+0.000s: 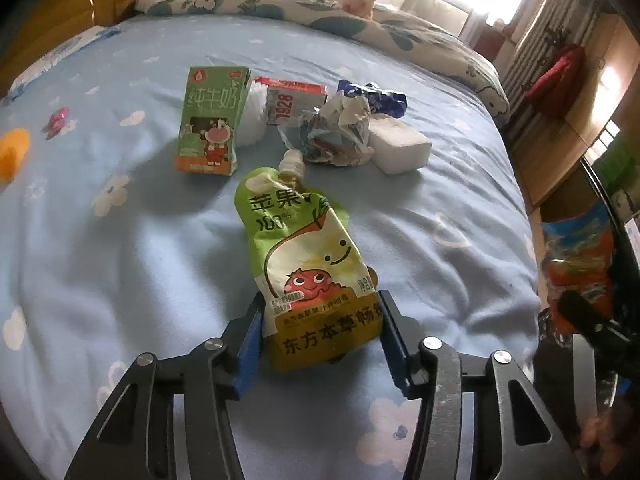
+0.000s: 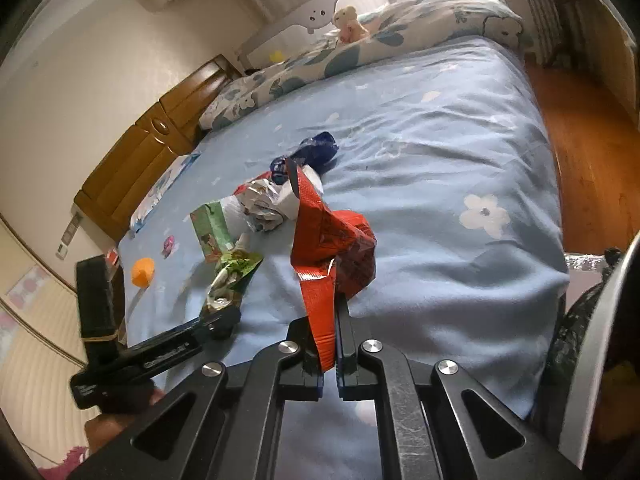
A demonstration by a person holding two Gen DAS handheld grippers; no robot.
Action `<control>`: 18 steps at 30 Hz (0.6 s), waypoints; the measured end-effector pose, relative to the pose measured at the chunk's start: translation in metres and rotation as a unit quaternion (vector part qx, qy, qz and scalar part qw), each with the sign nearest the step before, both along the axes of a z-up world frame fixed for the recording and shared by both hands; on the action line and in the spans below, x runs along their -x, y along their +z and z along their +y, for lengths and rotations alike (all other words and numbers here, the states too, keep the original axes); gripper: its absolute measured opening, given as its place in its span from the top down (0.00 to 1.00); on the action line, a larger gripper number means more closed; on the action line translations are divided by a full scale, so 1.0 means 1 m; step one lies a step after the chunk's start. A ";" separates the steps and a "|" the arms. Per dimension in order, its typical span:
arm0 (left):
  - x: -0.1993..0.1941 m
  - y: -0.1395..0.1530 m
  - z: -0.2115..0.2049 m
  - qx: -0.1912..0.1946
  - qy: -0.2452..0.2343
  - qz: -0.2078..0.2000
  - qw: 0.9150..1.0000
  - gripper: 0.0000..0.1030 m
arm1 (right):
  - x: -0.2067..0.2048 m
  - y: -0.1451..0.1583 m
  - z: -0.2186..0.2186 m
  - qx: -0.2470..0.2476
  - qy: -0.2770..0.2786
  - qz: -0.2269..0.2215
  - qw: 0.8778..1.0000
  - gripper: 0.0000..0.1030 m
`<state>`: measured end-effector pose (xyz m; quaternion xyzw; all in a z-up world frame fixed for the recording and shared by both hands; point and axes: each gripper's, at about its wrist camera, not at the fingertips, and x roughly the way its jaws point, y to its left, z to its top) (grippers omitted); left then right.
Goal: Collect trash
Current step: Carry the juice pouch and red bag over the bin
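A green apple-juice pouch [image 1: 308,256] with a spout lies lengthwise on the blue bed sheet [image 1: 120,240]. My left gripper [image 1: 320,304] is shut on the pouch's lower end, its blue pads pressing both edges. In the right wrist view the left gripper [image 2: 222,318] sits low left with the crumpled pouch [image 2: 236,272] sticking out of it. My right gripper [image 2: 330,308] is shut on a red foil wrapper [image 2: 332,240], which hangs above the sheet [image 2: 440,160].
Behind the pouch lie a green milk carton [image 1: 210,120], a red-and-white carton [image 1: 294,102], crumpled paper [image 1: 340,132], a white foam block [image 1: 400,144] and a blue wrapper [image 1: 380,98]. An orange object [image 1: 14,152] and a pink one [image 1: 58,118] lie far left. Pillows [image 1: 280,8] line the far side.
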<state>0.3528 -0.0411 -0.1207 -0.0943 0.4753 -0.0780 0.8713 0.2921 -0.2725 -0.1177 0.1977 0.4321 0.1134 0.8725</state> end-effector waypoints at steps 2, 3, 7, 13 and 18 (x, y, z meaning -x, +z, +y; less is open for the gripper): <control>0.008 0.005 -0.002 0.000 -0.005 -0.013 1.000 0.55 | 0.006 0.004 -0.001 0.000 -0.002 -0.005 1.000 0.97; 0.012 0.006 -0.003 0.002 -0.008 -0.018 1.000 0.55 | 0.009 0.006 -0.003 -0.002 -0.003 -0.007 1.000 0.97; 0.031 0.014 -0.007 0.005 -0.023 -0.036 0.999 0.56 | 0.020 0.014 -0.010 -0.003 -0.007 -0.015 1.000 0.97; 0.060 0.030 -0.021 0.021 -0.058 -0.053 0.997 0.57 | 0.045 0.023 -0.025 0.000 -0.021 -0.023 1.000 0.97; 0.081 0.043 -0.039 0.030 -0.092 -0.065 0.993 0.58 | 0.066 0.030 -0.043 0.005 -0.041 -0.025 0.999 0.97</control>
